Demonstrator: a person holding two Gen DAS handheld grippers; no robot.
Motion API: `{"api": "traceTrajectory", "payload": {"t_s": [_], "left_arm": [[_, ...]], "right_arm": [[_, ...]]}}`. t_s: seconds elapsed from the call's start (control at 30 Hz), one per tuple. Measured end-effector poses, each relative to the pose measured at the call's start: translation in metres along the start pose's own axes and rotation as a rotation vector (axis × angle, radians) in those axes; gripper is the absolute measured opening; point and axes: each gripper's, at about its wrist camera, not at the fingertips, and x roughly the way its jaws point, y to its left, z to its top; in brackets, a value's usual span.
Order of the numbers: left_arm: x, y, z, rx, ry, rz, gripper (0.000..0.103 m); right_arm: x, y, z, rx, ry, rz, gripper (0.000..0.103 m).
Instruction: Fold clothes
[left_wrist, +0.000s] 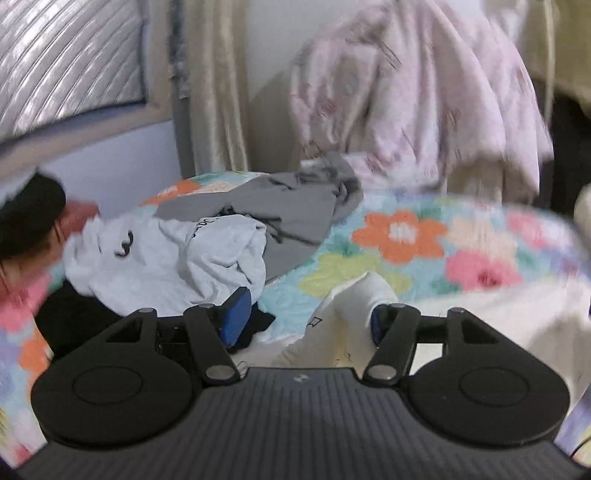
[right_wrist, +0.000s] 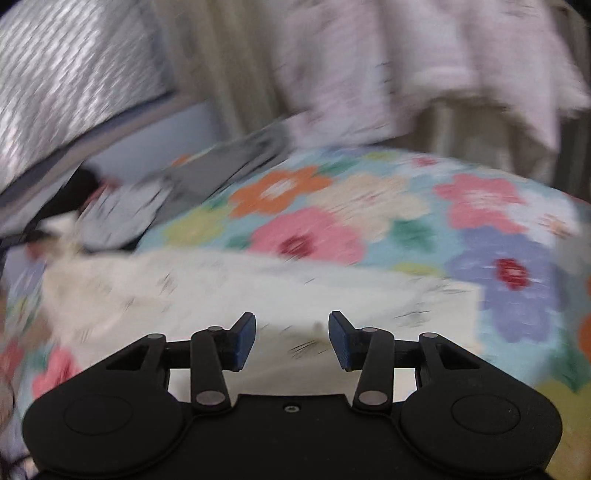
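Left wrist, soft cream garment (left_wrist: 354, 295) bunched between parted tongs (left_wrist: 306, 317)

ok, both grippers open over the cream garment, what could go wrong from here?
1. A raised fold of the cream printed garment sits between the left gripper pads; it may snag and undo the fold.
2. The unfolded pile, white sweatshirt and grey garment, lies close by and could get dragged.
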Motion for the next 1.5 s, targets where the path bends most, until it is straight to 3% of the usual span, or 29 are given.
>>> {"api": "traceTrajectory", "payload": {"t_s": [0.1, 0.17, 0.27, 0.33, 0.47, 0.6, 0.73, 0.83, 1.0, 1.07, 1.13, 1.23, 1.3, 1.37, 1.43, 1.5], "left_arm": [[0.016, -0.006, 0.004, 0.101, 0.047, 0.059, 0.050], [0.029, -0.004, 0.011, 0.126, 0.067, 0.131, 0.049], [0.037, 0.010, 0.025, 0.071, 0.070, 0.181, 0.049], [0.035, 0.021, 0.030, 0.018, 0.062, 0.171, 0.052], [0.021, 0.033, 0.032, -0.131, 0.097, 0.165, 0.061], [0.007, 0.017, 0.029, -0.124, 0.040, 0.119, 0.074], [0.022, 0.016, 0.034, -0.115, 0.024, 0.140, 0.074], [0.047, 0.030, 0.036, -0.138, 0.059, 0.186, 0.074], [0.070, 0.040, 0.032, -0.095, 0.039, 0.375, 0.074], [0.081, 0.034, 0.036, -0.041, 0.062, 0.359, 0.074], [0.083, 0.034, 0.040, -0.056, 0.081, 0.310, 0.075], [0.095, 0.049, 0.039, -0.178, 0.139, 0.202, 0.083], [0.111, 0.067, 0.035, -0.286, 0.191, 0.173, 0.083], [0.120, 0.082, 0.030, -0.362, 0.239, 0.207, 0.083], [0.115, 0.086, 0.027, -0.353, 0.215, 0.210, 0.082], [0.104, 0.077, 0.028, -0.240, 0.132, 0.235, 0.083]], "right_arm": [[0.027, 0.018, -0.003, -0.047, 0.075, 0.055, 0.049], [0.048, 0.032, -0.003, -0.064, 0.131, 0.090, 0.049], [0.073, 0.046, 0.000, -0.112, 0.169, 0.043, 0.049], [0.086, 0.049, 0.003, -0.139, 0.174, -0.001, 0.049], [0.086, 0.040, 0.012, -0.182, 0.071, -0.148, 0.039], [0.074, 0.020, 0.025, -0.136, -0.059, -0.165, 0.032], [0.066, 0.007, 0.026, -0.019, -0.089, -0.108, 0.032], [0.061, 0.008, 0.017, 0.013, -0.067, -0.045, 0.033], [0.067, 0.015, -0.002, 0.095, 0.027, 0.112, 0.034], [0.071, 0.022, -0.007, 0.074, 0.049, 0.108, 0.036], [0.077, 0.025, -0.010, 0.065, 0.076, 0.077, 0.038], [0.078, 0.024, -0.008, 0.098, 0.072, 0.054, 0.039], [0.076, 0.023, -0.005, 0.105, 0.063, 0.056, 0.039], [0.083, 0.028, 0.003, 0.069, 0.102, 0.095, 0.039], [0.097, 0.046, 0.010, -0.069, 0.194, 0.098, 0.028], [0.106, 0.058, 0.016, -0.138, 0.207, 0.075, 0.027]]}}
